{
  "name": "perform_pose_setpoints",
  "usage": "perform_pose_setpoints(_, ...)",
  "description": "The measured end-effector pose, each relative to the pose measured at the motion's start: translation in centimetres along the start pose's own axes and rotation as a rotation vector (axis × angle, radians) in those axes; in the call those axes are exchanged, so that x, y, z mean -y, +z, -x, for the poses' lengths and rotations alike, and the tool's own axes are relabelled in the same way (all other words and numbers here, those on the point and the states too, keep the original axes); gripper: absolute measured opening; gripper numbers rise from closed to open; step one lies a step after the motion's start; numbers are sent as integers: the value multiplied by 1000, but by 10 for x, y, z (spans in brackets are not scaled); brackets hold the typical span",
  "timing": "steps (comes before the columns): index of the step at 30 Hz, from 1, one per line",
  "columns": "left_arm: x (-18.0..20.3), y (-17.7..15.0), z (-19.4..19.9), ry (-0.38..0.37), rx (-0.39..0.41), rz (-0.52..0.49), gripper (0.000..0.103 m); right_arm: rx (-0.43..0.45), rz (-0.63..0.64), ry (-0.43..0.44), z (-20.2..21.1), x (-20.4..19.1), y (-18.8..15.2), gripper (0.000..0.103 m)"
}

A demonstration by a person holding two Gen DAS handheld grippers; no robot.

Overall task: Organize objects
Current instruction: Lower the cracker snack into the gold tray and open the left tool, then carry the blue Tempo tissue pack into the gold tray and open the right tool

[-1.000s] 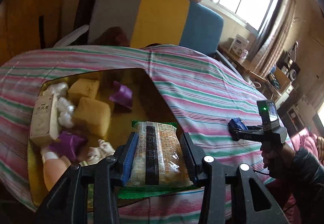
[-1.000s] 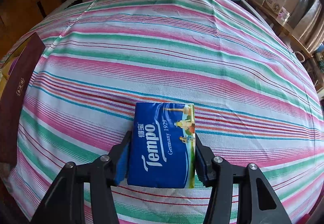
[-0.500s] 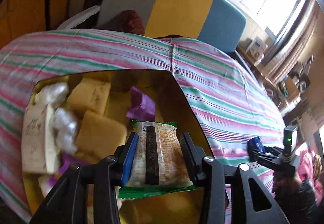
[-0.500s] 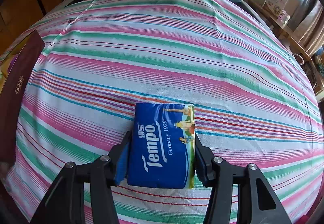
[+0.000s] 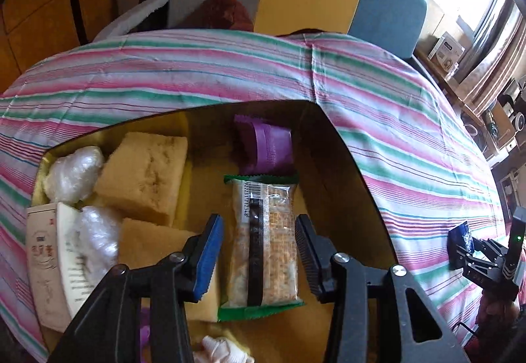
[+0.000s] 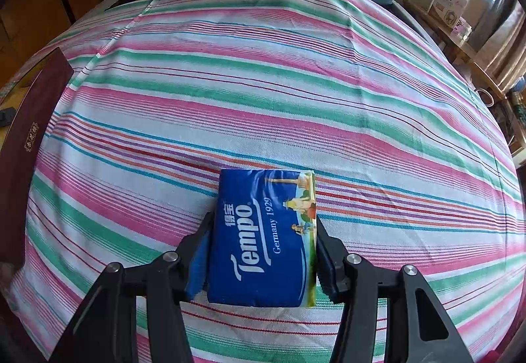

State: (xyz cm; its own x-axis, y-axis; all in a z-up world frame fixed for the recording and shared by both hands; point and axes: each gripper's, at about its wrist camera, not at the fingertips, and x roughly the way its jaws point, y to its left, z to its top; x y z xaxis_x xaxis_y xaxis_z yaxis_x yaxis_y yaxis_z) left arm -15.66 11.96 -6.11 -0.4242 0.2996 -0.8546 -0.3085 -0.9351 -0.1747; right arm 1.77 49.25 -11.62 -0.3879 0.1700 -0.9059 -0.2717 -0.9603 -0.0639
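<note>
Since the earlier frame, the left gripper [image 5: 258, 261] has let go: its jaws now stand apart on either side of the green-edged cracker packet [image 5: 263, 244], which lies in the gold box [image 5: 345, 185] just before a purple sachet [image 5: 266, 146]. Only this view shows the box's sponge cakes [image 5: 144, 172]. The right gripper [image 6: 263, 261] stays clamped on the blue Tempo tissue pack [image 6: 263, 238] over the striped tablecloth [image 6: 263, 83], which fills its own view.

1. Left tool [image 5: 258, 259]: fingers spread apart, gaps showing on both sides, gripping nothing, pointing forward and downward.
2. Right tool [image 6: 263, 251]: both fingers pressed against a pack's sides, held low and level.
</note>
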Motion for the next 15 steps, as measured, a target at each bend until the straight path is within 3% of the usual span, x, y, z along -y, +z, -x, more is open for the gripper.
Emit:
perform_pose_setpoints(8, 0, -41, 72, 84, 180, -25, 46, 5, 21, -26, 3, -7, -1, 53)
perform_pose_setpoints(15, -19, -82, 114, 141, 246, -5, 46, 2, 10, -35, 3, -7, -1, 53)
